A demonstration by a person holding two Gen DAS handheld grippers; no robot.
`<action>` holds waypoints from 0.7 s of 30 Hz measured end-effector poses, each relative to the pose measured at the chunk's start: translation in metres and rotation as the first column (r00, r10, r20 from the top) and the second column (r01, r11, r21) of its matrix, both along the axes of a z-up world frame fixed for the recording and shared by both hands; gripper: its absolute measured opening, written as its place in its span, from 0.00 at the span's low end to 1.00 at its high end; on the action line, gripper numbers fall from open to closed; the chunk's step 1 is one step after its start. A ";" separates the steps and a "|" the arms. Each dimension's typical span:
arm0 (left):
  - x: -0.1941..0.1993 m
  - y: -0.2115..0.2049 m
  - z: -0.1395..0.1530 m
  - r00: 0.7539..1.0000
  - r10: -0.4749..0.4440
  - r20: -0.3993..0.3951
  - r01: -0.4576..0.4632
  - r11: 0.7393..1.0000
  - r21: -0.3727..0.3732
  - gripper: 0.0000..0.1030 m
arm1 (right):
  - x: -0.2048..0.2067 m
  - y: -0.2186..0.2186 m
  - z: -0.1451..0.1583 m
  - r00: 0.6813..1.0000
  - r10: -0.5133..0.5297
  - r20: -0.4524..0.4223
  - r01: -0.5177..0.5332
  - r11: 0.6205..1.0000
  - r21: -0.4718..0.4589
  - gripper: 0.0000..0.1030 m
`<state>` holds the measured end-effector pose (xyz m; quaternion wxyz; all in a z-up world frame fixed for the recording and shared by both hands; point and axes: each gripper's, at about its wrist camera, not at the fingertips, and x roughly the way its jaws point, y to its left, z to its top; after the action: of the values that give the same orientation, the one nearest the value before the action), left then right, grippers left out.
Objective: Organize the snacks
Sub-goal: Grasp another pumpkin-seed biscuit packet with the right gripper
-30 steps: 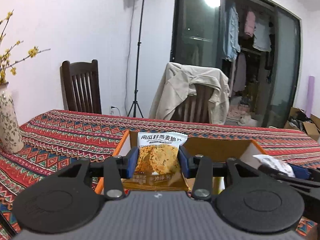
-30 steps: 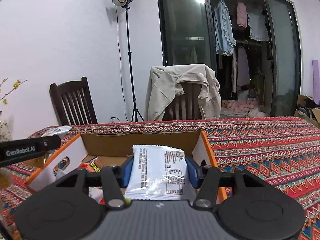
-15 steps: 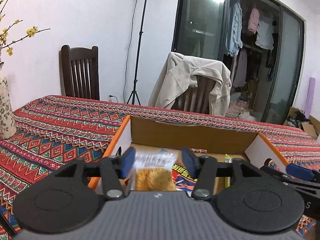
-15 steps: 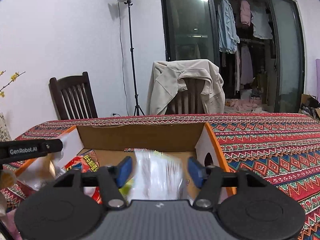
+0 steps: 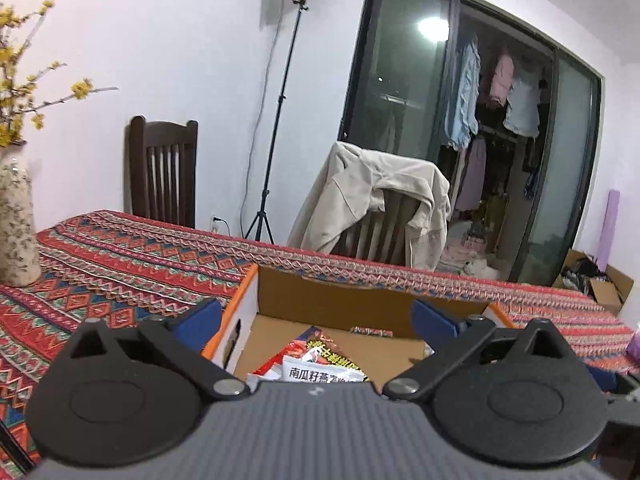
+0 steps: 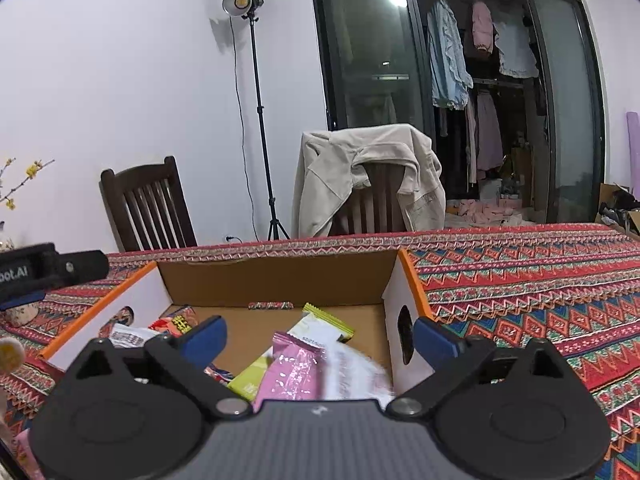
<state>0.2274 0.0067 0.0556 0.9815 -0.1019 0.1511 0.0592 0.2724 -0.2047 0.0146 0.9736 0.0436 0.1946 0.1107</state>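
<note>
The patterned tablecloth spreads beyond and to both sides of the jaws, red and busy with zigzags. On it sits the cardboard box, open-topped with orange edges, and both grippers are poised over its near side.

Left gripper: jaws spread wide, having just been opening, and nothing is clamped between them. Below the gap lies the pumpkin-seed oat snack packet (white top with printed characters), down in the box on top of a red and black packet.

Right gripper: same story, jaws far apart after just opening, pads touching nothing. Under and between them, inside the box, a white packet shows blurred towards the right-hand jaw, with a pink packet beside it nearer the middle and a yellow-green packet just beyond. More wrappers sit past the left-hand jaw, near the box's left wall.

Off to the far left of the right gripper's view, the other gripper's black body pokes in over the cloth. Beyond the table: two chairs, one draped with a beige jacket, and a lamp on a stand.
</note>
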 end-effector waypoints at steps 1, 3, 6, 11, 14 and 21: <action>-0.006 0.001 0.005 1.000 0.004 0.004 -0.004 1.000 -0.008 1.00 | -0.005 -0.001 0.002 1.000 -0.006 -0.007 0.006 1.000 -0.002 1.00; -0.020 0.003 0.014 1.000 0.005 0.005 -0.005 1.000 -0.020 1.00 | -0.015 -0.003 0.004 1.000 -0.004 -0.020 0.004 1.000 -0.006 1.00; -0.040 0.008 0.020 1.000 -0.007 0.005 0.007 1.000 -0.024 1.00 | -0.033 -0.006 0.010 1.000 0.004 -0.027 -0.004 1.000 -0.016 1.00; -0.075 0.012 0.013 0.999 -0.038 -0.011 0.039 0.999 0.016 1.00 | -0.076 -0.012 0.013 0.999 0.039 0.010 -0.038 0.998 -0.047 1.00; -0.093 0.014 0.002 0.998 -0.054 -0.034 0.055 0.998 0.037 1.00 | -0.101 -0.015 0.008 0.998 0.062 0.012 -0.061 0.996 -0.061 1.00; -0.123 0.014 -0.025 0.993 -0.085 -0.078 0.089 0.995 0.051 1.00 | -0.136 -0.018 -0.011 0.997 0.079 -0.026 -0.081 0.994 -0.075 1.00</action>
<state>0.1040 0.0209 0.0306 0.9790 -0.0664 0.1910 0.0242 0.1361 -0.2225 0.0040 0.9671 -0.0002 0.2113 0.1418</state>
